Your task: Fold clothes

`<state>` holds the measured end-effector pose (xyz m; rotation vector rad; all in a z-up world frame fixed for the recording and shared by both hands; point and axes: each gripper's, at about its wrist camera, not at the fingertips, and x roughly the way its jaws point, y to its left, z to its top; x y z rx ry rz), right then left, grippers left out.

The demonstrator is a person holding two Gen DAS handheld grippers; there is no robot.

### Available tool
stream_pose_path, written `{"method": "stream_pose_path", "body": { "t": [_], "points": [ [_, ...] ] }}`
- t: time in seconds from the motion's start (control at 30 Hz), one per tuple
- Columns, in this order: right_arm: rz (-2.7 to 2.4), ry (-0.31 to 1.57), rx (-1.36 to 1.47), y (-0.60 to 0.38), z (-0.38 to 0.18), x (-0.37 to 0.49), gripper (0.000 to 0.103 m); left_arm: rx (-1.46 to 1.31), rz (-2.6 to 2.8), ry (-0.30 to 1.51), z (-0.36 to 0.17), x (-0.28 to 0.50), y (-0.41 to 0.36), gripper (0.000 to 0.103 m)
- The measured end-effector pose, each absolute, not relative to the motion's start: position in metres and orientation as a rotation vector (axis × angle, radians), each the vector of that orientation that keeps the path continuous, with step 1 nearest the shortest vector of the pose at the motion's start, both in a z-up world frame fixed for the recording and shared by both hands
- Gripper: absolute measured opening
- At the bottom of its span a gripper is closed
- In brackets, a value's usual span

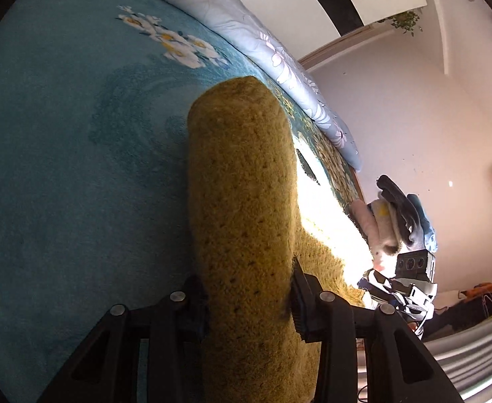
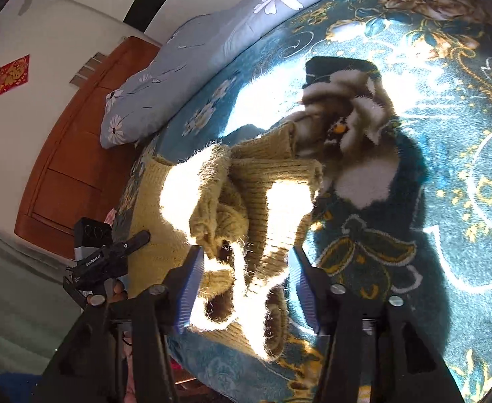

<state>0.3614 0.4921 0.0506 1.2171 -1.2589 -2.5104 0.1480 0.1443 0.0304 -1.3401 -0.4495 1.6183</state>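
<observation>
Left gripper (image 1: 249, 305): we have it clenched on a thick fold of the mustard sweater (image 1: 242, 181), raised over the teal bed cover (image 1: 61, 174).
Sweater: it lies bunched on the bed, sleeves crossed, part in hard sunlight.
Right gripper (image 2: 246, 282): its jaws stand apart around a cuff (image 2: 219, 221); we judge it not yet gripping.
Doing it well: we pinch the cuff fully, keep both grips level, draw the cloth taut, and steer clear of the folded clothes pile (image 2: 346, 107).
</observation>
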Motion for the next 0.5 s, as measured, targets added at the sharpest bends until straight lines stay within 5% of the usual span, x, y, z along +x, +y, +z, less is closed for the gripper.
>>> {"method": "stream_pose_path", "body": {
  "t": [0.13, 0.37, 0.5],
  "points": [
    [-2.471, -1.364, 1.140, 0.499, 0.041, 0.380, 0.074, -1.336, 1.588, -0.457, 0.028, 0.146, 0.146, 0.044],
    [-2.410, -1.446, 1.141, 0.493, 0.022, 0.366, 0.075, -1.354, 1.536, -0.497, 0.022, 0.144, 0.146, 0.052],
    [-2.398, -1.441, 1.134, 0.487, 0.022, 0.347, 0.087, -1.364, 1.516, -0.480, 0.018, 0.147, 0.150, 0.054]
  ]
}}
